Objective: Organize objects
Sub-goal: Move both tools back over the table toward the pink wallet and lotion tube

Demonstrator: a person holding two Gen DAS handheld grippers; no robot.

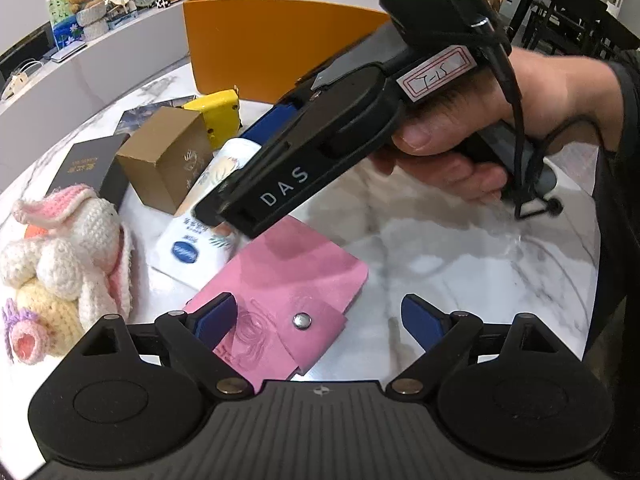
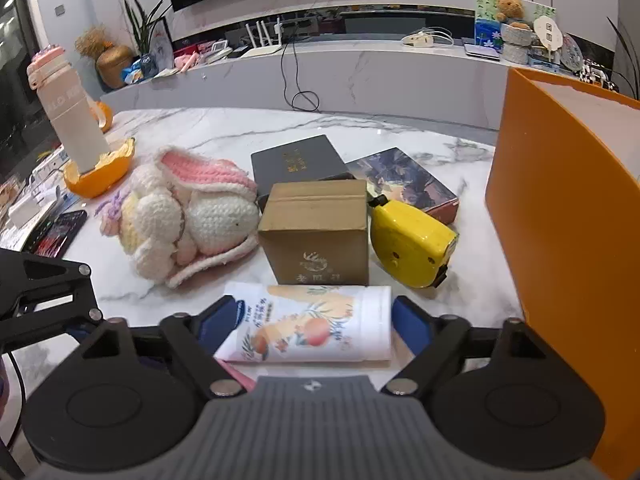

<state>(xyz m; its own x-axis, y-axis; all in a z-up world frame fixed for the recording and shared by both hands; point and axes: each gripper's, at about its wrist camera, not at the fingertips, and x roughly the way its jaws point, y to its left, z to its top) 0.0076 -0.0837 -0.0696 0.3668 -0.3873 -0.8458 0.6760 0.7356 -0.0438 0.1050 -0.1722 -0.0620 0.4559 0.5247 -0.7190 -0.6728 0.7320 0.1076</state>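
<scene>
Left wrist view: right tongs (image 1: 224, 184) read "DAS".

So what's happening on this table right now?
A person is tidying a cluttered marble table with a handheld gripper in each hand. The right gripper straddles a white tube lying on its side, jaws open and not yet gripping. The left gripper hovers open over a pink pouch. An orange box stands nearby.

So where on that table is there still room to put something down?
Bare marble lies right of the pink pouch, and behind the boxes toward the far edge. It is crowded around the brown box, bunny and tube.
</scene>
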